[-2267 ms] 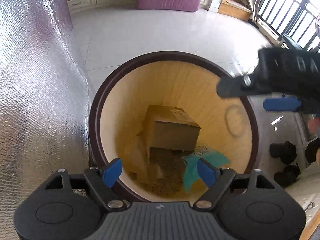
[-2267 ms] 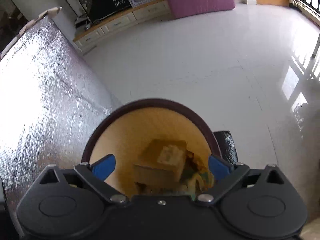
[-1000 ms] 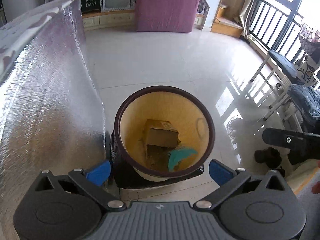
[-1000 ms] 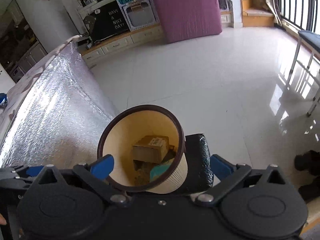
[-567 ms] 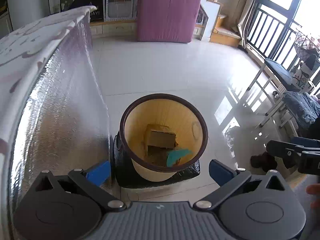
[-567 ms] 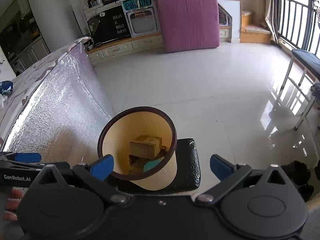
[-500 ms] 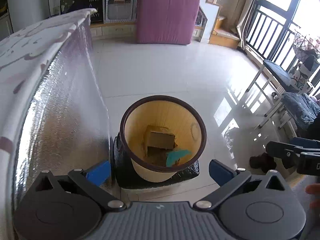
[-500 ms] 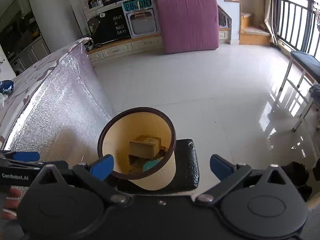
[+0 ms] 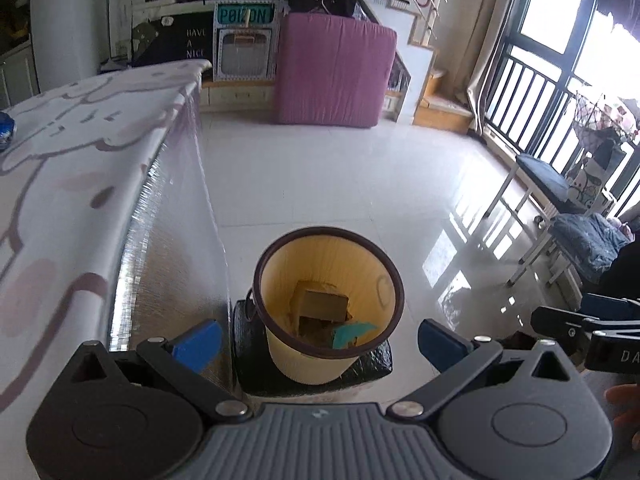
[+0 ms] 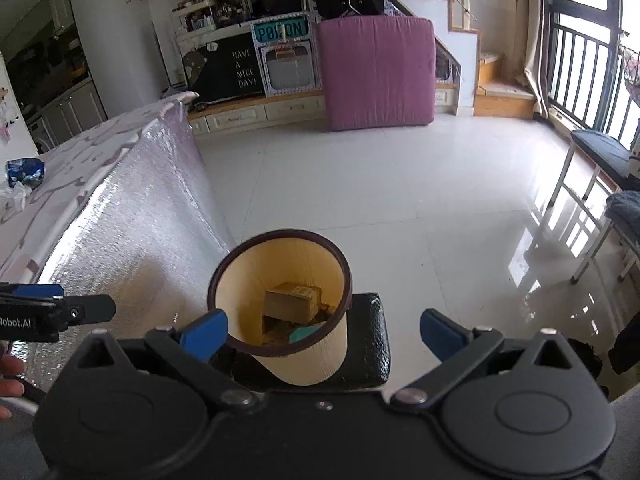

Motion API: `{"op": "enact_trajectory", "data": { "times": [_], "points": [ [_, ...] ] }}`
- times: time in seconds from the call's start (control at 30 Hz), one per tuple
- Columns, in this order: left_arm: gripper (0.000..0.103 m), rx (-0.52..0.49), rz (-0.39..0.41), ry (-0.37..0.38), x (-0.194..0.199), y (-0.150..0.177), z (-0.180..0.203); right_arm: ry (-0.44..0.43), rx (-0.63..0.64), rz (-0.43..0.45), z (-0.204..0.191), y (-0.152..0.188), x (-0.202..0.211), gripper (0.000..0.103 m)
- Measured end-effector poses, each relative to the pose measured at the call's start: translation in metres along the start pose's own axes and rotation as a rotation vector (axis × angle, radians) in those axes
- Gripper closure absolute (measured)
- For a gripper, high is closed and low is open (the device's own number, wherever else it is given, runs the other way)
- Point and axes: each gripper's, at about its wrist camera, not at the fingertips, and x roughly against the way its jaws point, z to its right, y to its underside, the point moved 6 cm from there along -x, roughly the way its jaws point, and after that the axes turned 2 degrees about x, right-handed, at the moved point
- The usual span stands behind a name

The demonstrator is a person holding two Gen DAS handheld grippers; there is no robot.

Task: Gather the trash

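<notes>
While both claws hang above the floor, their blue-padded fingers stand wide apart with nothing between them and touch nothing. The left gripper (image 9: 318, 338) frames the bin (image 9: 280, 356) between its pads; the right gripper (image 10: 323, 332) does the same in its own view, with the bin (image 10: 320, 364) sitting just past the left pad and nearer to it than to the right one. Each claw shows at the edge of the other's view, the left one at the far left of the right wrist view, the right one at the far right of the left wrist view.

Down in the bin lie a brown box (image 9: 322, 306) and a teal scrap (image 9: 352, 333) beside it, low against the near wall. The bin, cream with a dark rim, stands on a black pad (image 9: 372, 364) on the white floor (image 9: 340, 184), close beside the foil-sided table (image 9: 168, 264). On the tabletop, well away from the claws, sit a blue wrapper (image 10: 25, 170) and a white crumpled piece (image 10: 12, 200). A purple mattress (image 10: 378, 72) leans at the far wall.
</notes>
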Motion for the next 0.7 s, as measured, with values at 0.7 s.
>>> {"op": "enact_trajectory", "data": {
  "times": [0.7],
  "points": [
    [0.0, 0.127, 0.202, -0.109, 0.104, -0.001, -0.115, -0.111, 0.121, 0.134, -0.114, -0.022, 0.036, 0.0]
  ]
}}
